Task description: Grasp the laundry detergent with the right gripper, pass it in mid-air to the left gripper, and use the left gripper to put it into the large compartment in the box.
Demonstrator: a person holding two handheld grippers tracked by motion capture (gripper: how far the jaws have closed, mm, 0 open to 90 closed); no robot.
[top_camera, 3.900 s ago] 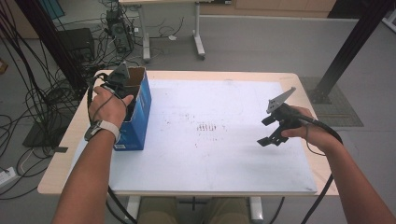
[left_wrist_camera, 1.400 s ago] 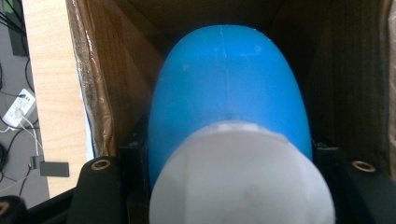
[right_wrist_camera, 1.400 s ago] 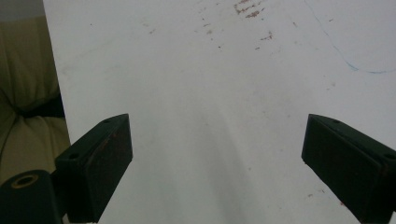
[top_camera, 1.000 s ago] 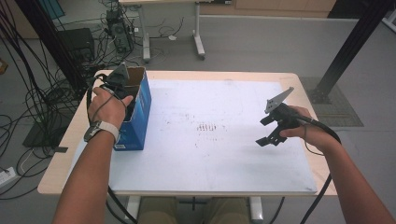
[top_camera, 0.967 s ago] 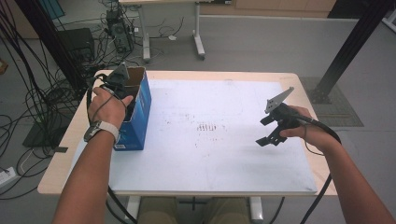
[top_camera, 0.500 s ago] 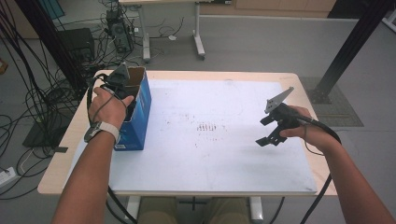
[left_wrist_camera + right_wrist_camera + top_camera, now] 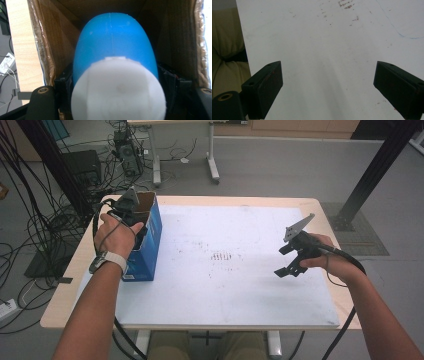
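Note:
A blue cardboard box (image 7: 150, 245) with an open top stands at the table's left edge. My left gripper (image 7: 134, 220) reaches down into it. In the left gripper view, a blue bottle (image 7: 115, 42) with a white cap (image 7: 117, 90) stands between the jaws of the left gripper (image 7: 117, 82), inside the brown box walls (image 7: 57, 37). Those jaws have just been opening and sit beside the bottle's sides without squeezing it. My right gripper (image 7: 285, 260) hovers over the right part of the white board. Seen in its own view, the right gripper (image 7: 328, 77) is open wide with nothing between its fingers.
A white board (image 7: 225, 285) with faint smudges covers most of the wooden table (image 7: 70, 290). Cables and equipment lie on the floor at left and behind. Another table's legs (image 7: 212, 165) stand farther back, and a black post (image 7: 370, 170) rises at right.

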